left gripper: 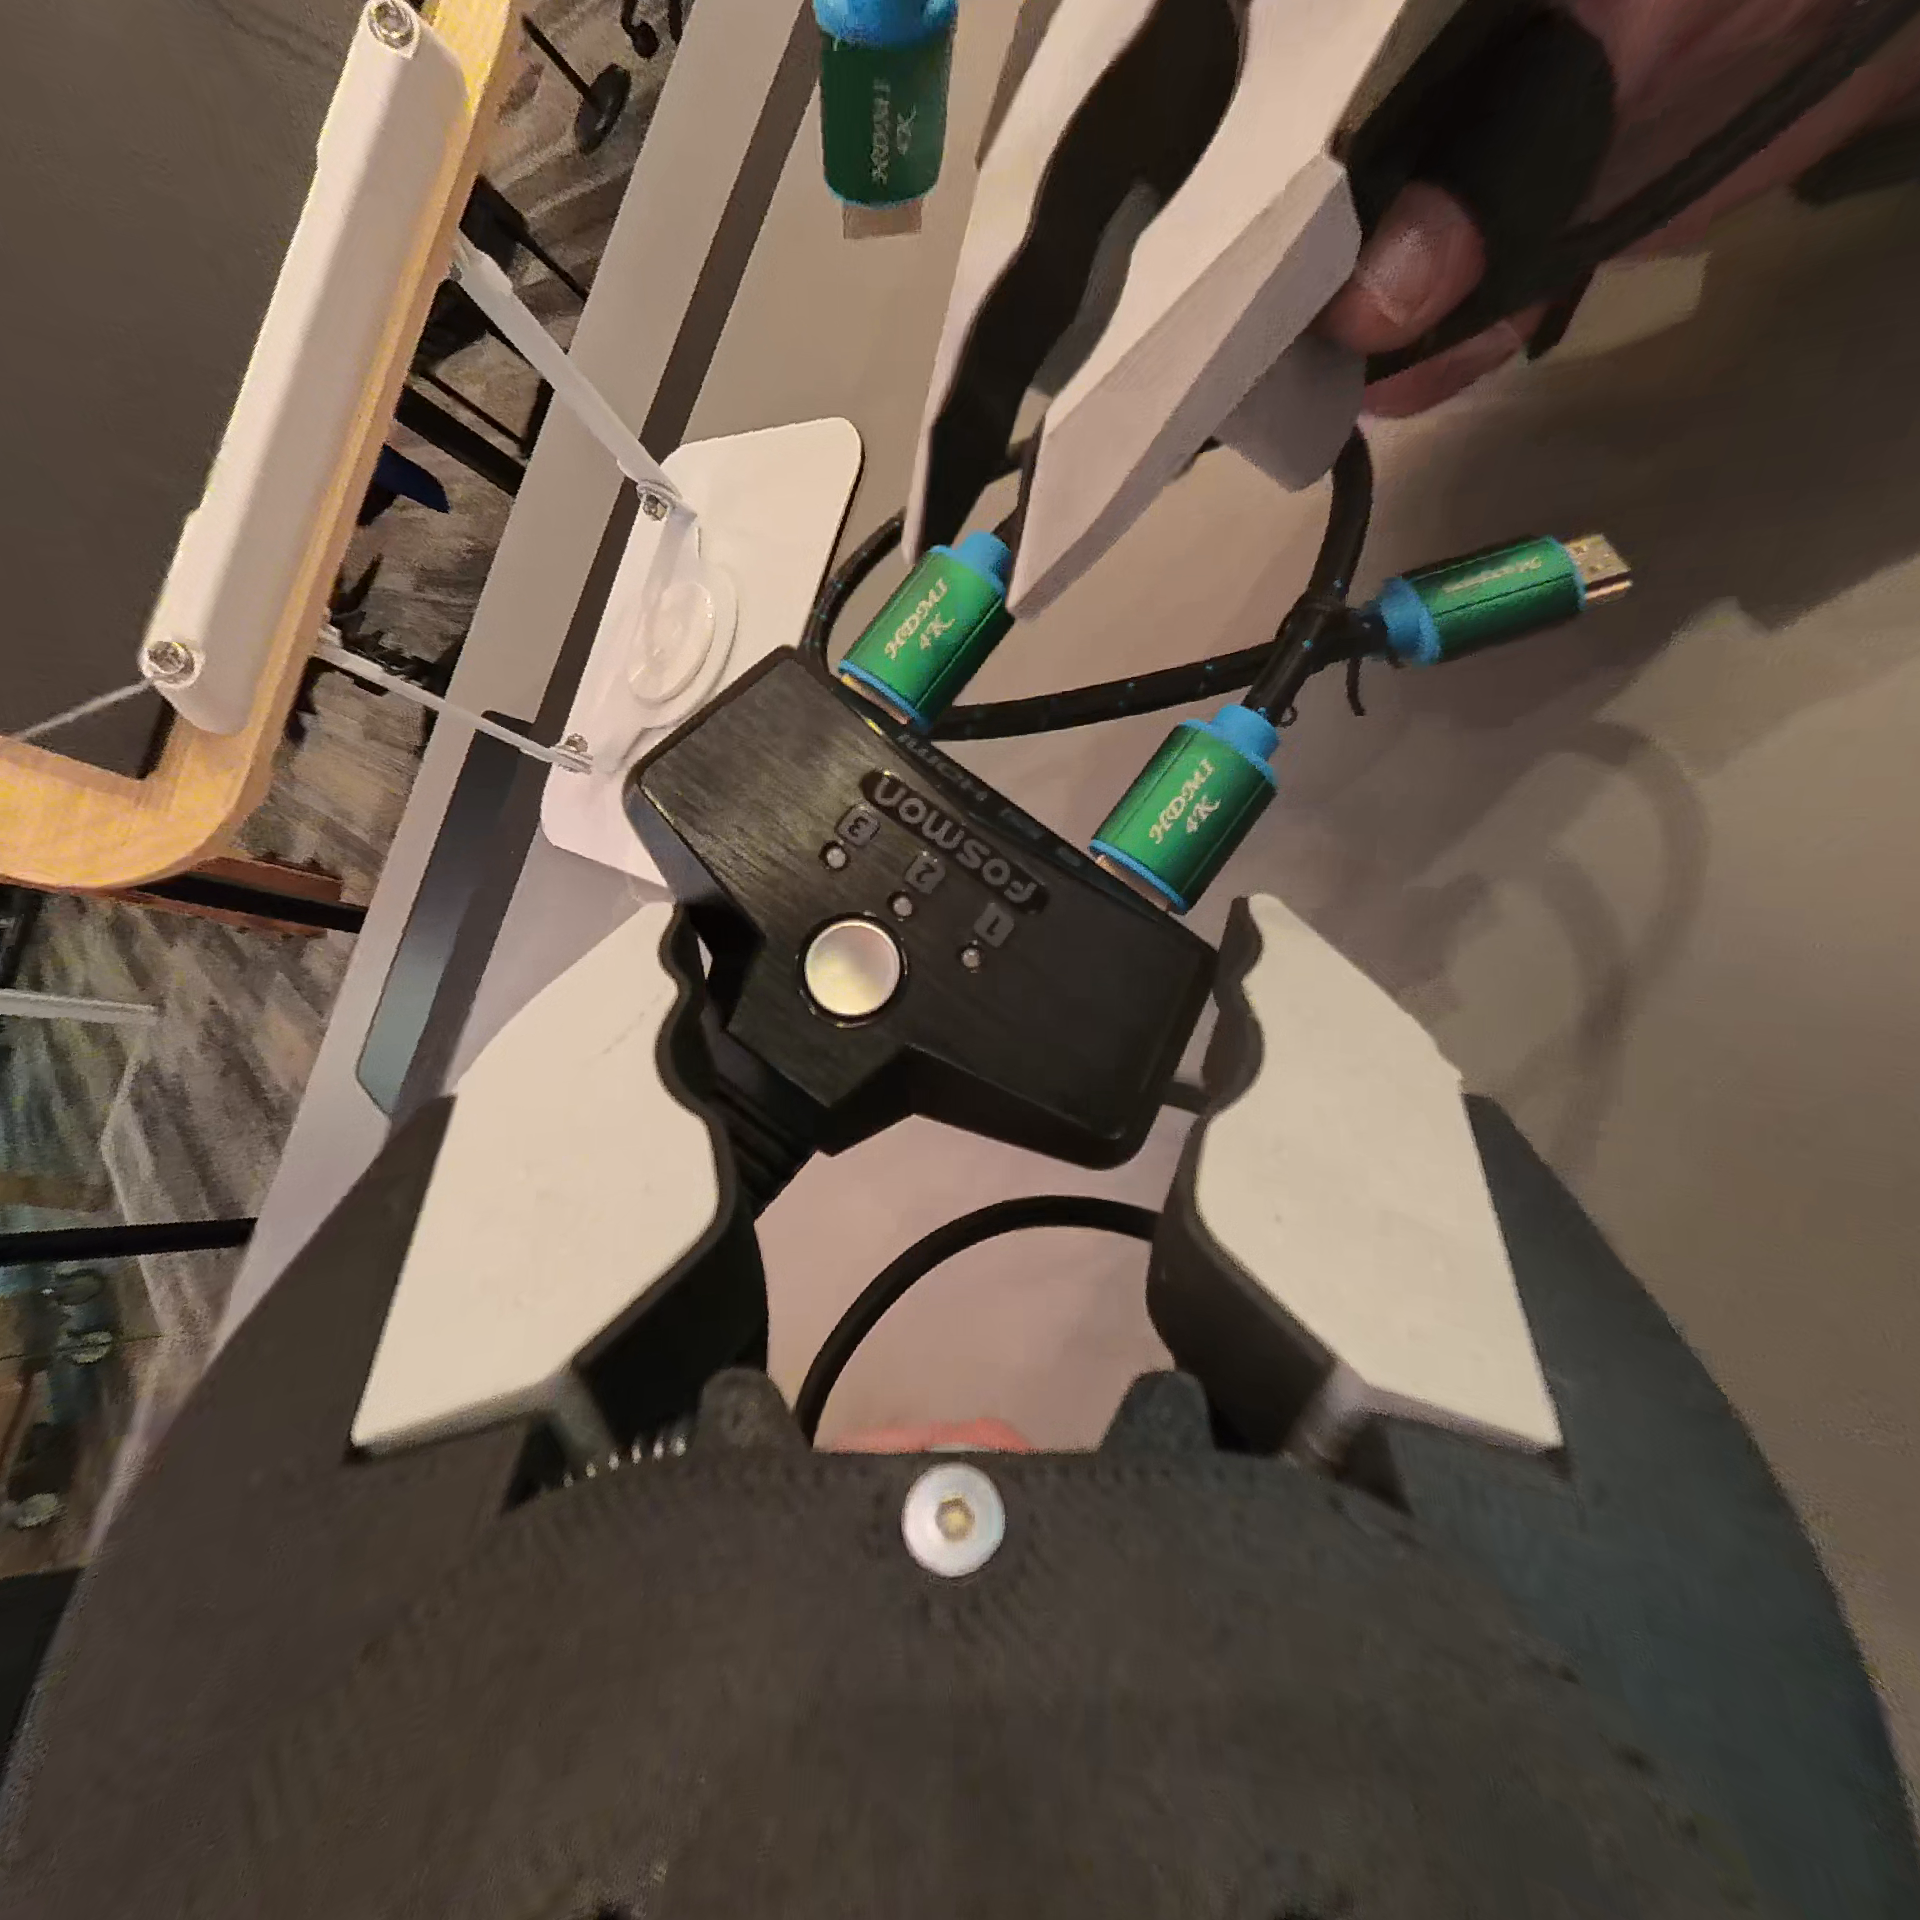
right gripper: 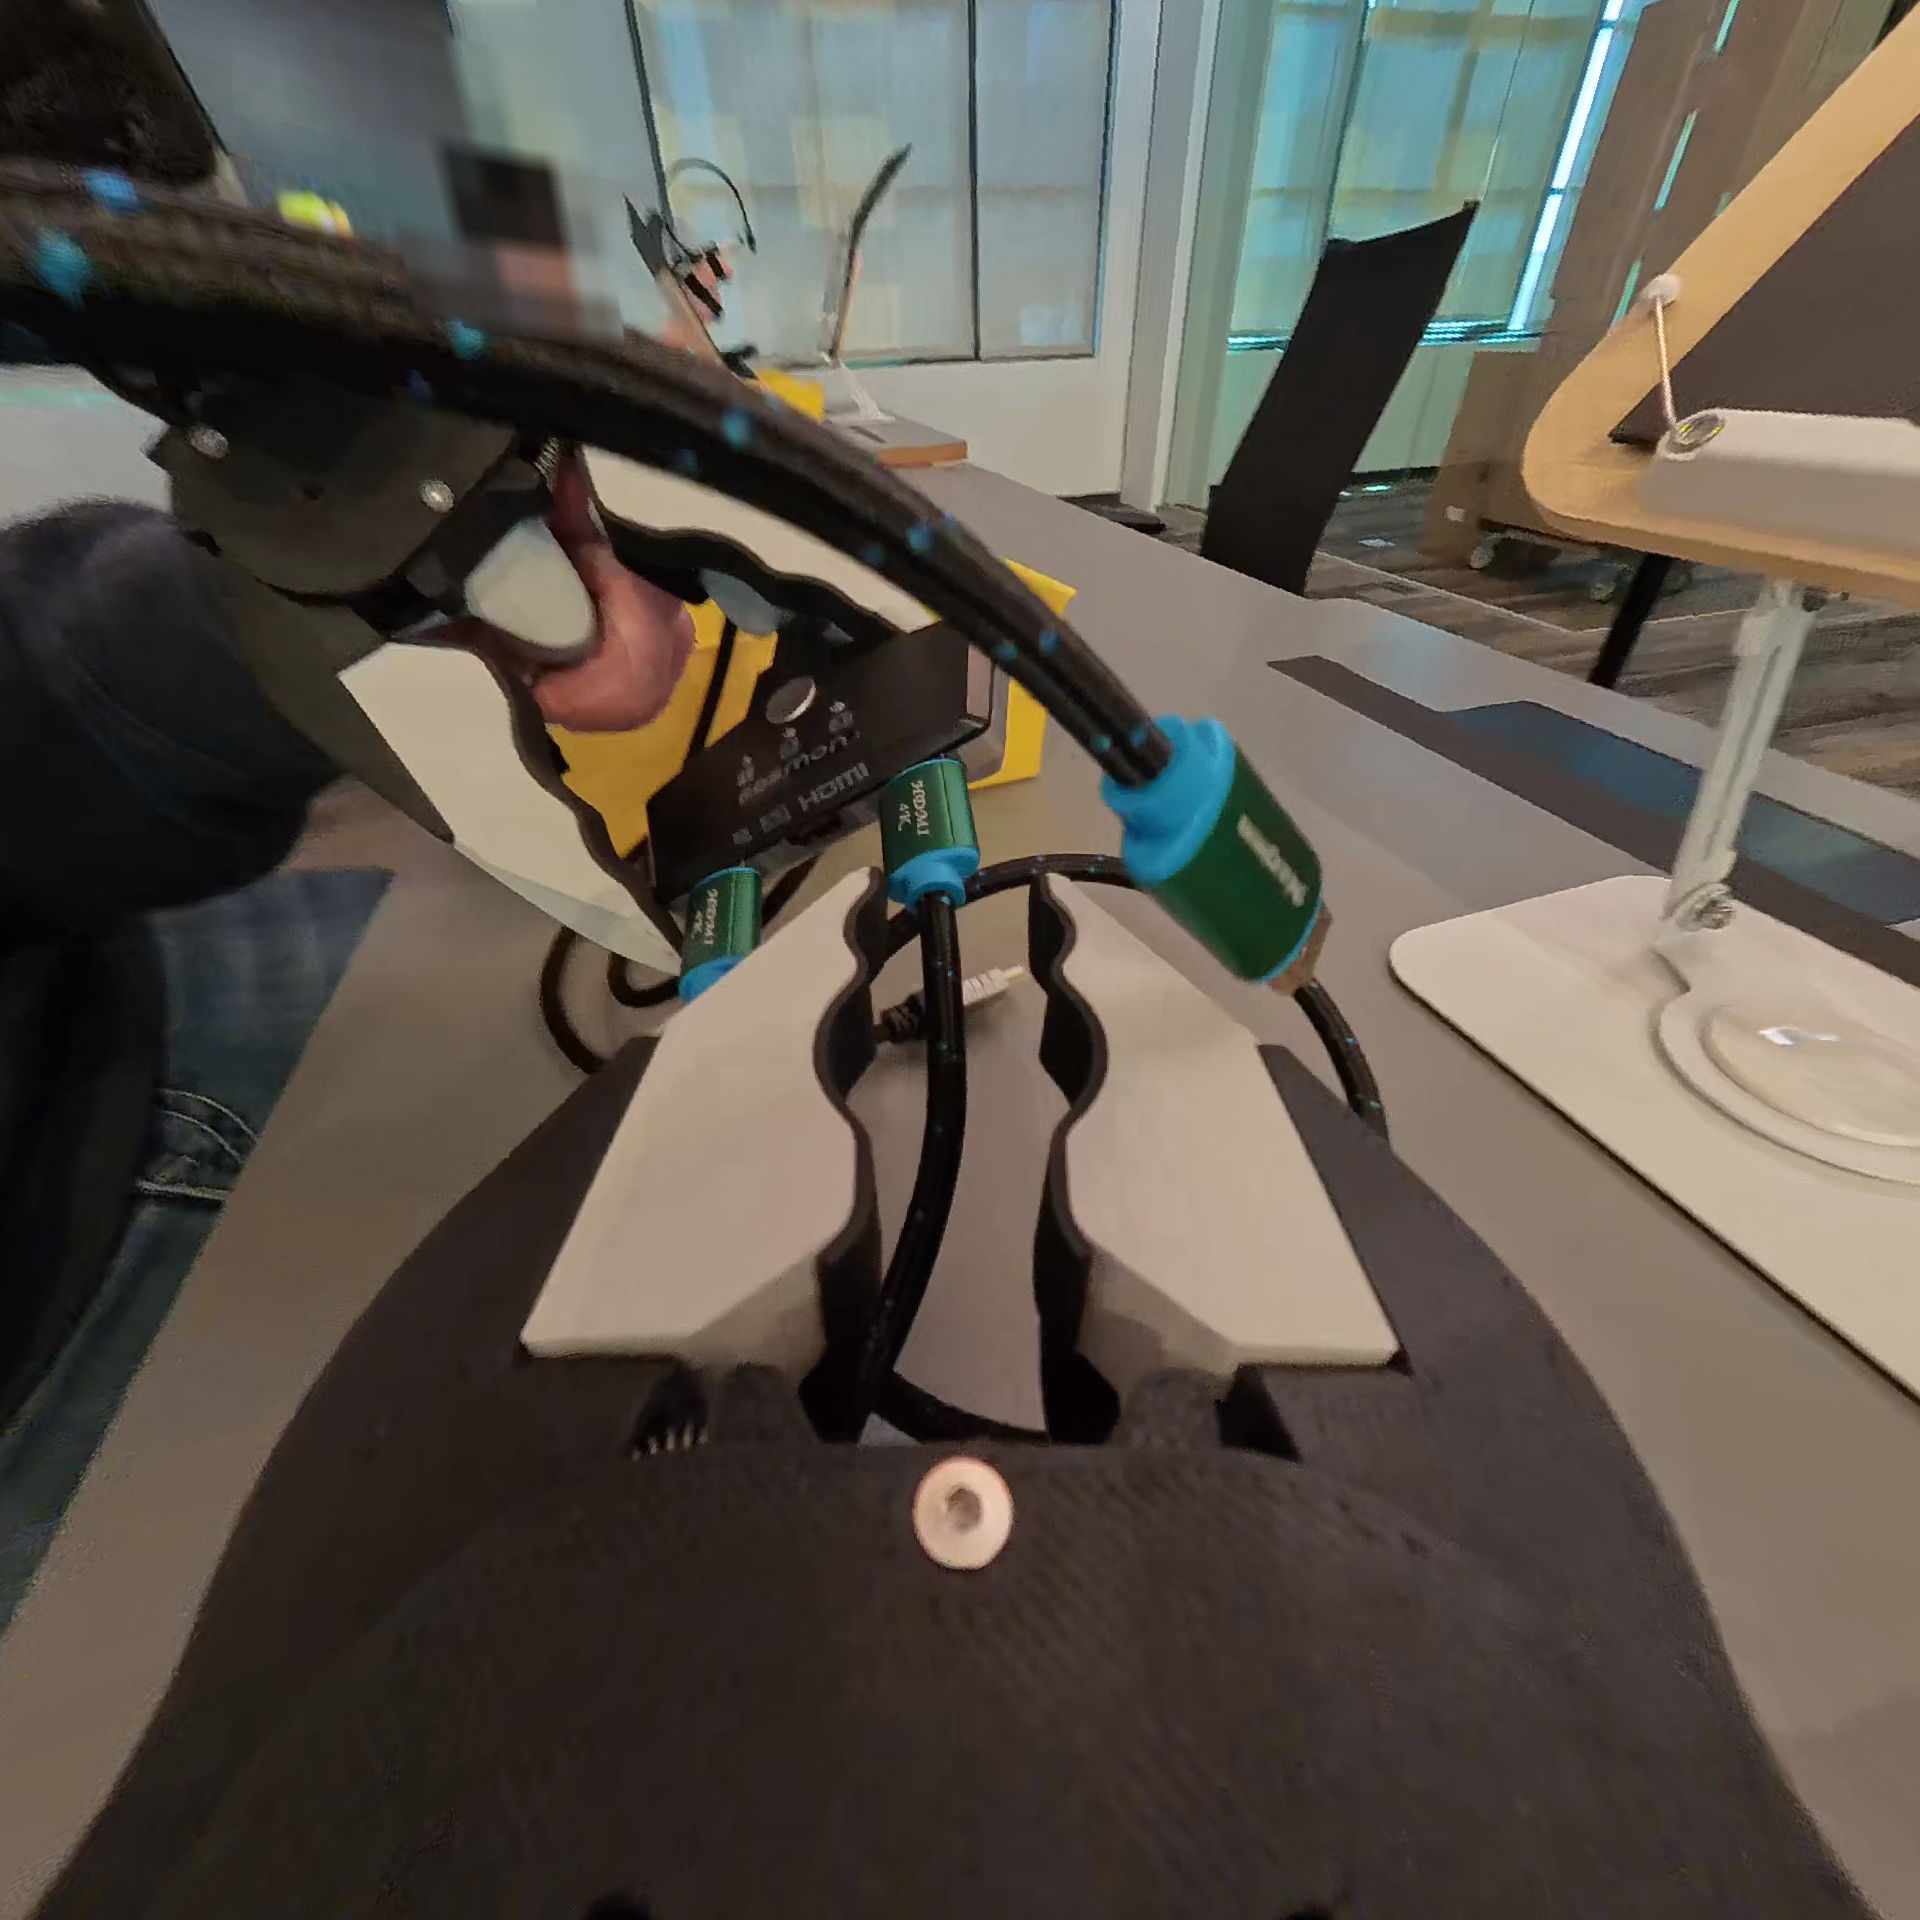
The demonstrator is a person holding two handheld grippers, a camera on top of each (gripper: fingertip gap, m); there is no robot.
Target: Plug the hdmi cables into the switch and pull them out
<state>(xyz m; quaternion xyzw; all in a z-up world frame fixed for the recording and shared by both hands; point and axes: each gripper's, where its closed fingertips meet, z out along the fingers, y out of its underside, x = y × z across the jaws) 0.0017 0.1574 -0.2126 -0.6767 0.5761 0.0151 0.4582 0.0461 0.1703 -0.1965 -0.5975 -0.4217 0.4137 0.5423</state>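
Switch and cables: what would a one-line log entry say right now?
left gripper: holding switch | right gripper: open around plugged cable | seated plugs: two | another plug: loose

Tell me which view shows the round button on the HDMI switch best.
Left wrist view: the round button faces the camera, sharp and unobstructed atop the switch. In the right wrist view the button is small, blurred and seen at a slant.

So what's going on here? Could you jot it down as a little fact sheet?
Held: black brushed-metal HDMI switch box, between the left gripper fingers
Plugged in: two green metal HDMI plugs with blue collars
Loose: third green plug, unplugged
Right gripper: open around the braided black cable
Surface: grey table
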